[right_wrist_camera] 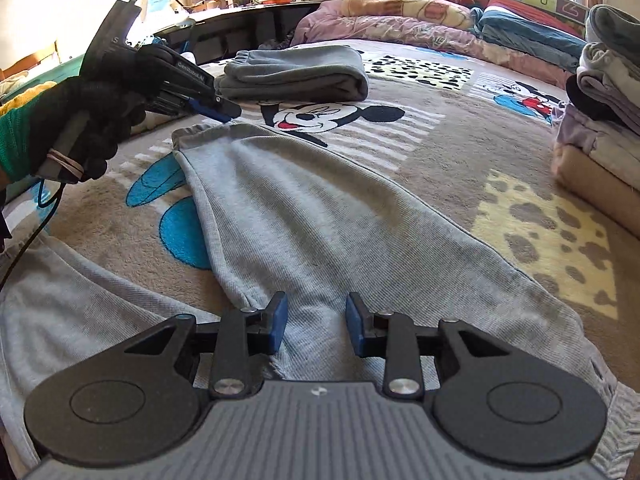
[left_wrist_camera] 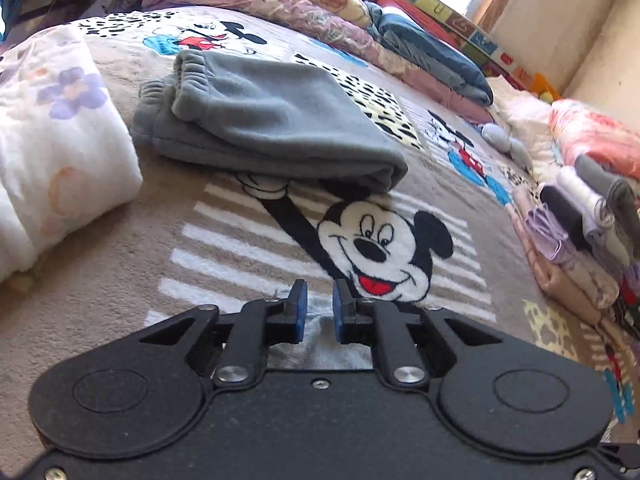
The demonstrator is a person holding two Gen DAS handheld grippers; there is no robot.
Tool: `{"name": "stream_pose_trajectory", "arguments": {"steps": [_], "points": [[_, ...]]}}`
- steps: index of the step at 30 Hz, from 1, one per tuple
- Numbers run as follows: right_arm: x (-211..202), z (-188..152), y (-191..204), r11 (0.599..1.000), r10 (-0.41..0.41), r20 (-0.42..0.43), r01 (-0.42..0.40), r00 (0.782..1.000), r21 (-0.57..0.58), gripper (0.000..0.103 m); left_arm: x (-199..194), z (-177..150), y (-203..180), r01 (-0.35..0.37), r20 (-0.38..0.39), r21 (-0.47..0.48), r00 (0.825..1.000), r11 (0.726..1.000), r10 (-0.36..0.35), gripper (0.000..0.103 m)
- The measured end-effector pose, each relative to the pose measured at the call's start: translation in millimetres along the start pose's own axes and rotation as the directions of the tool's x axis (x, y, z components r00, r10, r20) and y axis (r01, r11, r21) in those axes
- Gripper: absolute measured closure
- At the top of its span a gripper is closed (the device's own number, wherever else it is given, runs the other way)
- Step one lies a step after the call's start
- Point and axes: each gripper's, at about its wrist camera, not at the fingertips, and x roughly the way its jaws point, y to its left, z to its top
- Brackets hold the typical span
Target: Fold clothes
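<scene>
The left claw [right_wrist_camera: 224, 114] has its jaws almost closed, with only a thin slot between the blue pads [left_wrist_camera: 301, 312]. From the right wrist view its tip sits just over the cuff [right_wrist_camera: 192, 132] of the light grey pants [right_wrist_camera: 304, 216]; whether it pinches the cloth I cannot tell, and in its own view only a bit of grey cloth shows under the pads. A gloved hand [right_wrist_camera: 92, 120] holds this claw, with a green sleeve [right_wrist_camera: 14, 140] behind it and a black cable [right_wrist_camera: 36, 216] hanging down.

The right claw [right_wrist_camera: 316, 326] has its jaws partly apart. The pants lie under and between the pads, but the pads do not press on the cloth.

The pants lie flat on the blanket [right_wrist_camera: 440, 152], one leg running from the right claw away to the far left, up to the left claw. Another part of them spreads at the near left.

Just beyond the left claw, a folded dark grey garment [left_wrist_camera: 272, 120] rests on the blanket, apart from the pants. On the far left in the left view lies a white flowered bundle [left_wrist_camera: 60, 140]. At the right edge stands a stack of folded clothes [right_wrist_camera: 600, 120], well apart from the pants. Along the far side lie pink quilts [right_wrist_camera: 400, 24] and blue folded bedding [right_wrist_camera: 528, 36]. Nothing lies on the pants.
</scene>
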Motion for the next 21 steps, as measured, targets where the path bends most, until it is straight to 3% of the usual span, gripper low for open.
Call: {"name": "stream_pose_trajectory", "arguments": {"steps": [5,7,10,13,15,18,19,21], "points": [[2.9,0.7,0.7,1.0,-0.009,-0.006,0.009,1.0,0.004,0.069,27.1,-5.4,-3.8,-0.077,-0.036,0.092,0.996,0.993,0.08,0.093],[0.4,3.0,0.8,1.0,-0.013,-0.007,0.013,1.0,0.013,0.069,11.5,-3.8,-6.3,-0.07,0.001,0.065,0.998,0.995,0.07,0.092],[-14.7,4.2,3.2,1.0,-0.013,0.027,0.013,1.0,0.014,0.069,-26.1,-16.9,-20.1,-0.074,0.084,0.128,0.994,0.989,0.064,0.092],[-39.4,-2.0,4.9,1.0,-0.023,0.071,0.022,0.997,0.017,0.069,-34.6,-37.6,-23.9,-0.087,0.076,0.16,0.994,0.983,0.076,0.092],[-52.2,-9.6,4.1,0.999,-0.034,0.091,0.03,0.995,0.045,0.069,-7.4,-51.9,-19.9,-0.162,-0.031,0.208,0.985,0.964,0.172,0.088],[-65.6,-22.4,6.3,0.997,-0.048,0.082,0.042,0.995,0.068,0.069,-18.8,-55.9,-32.4,-0.197,0.023,0.261,0.98,0.945,0.198,0.085],[-74.3,-27.5,8.7,0.997,-0.047,0.089,0.041,0.995,0.066,0.069,-32.1,-56.7,-39.1,-0.199,0.062,0.267,0.98,0.943,0.189,0.082],[-91.1,-39.2,11.9,0.997,-0.046,0.098,0.04,0.994,0.069,0.069,-38.0,-62.0,-40.6,-0.195,0.068,0.265,0.981,0.945,0.183,0.07]]}}
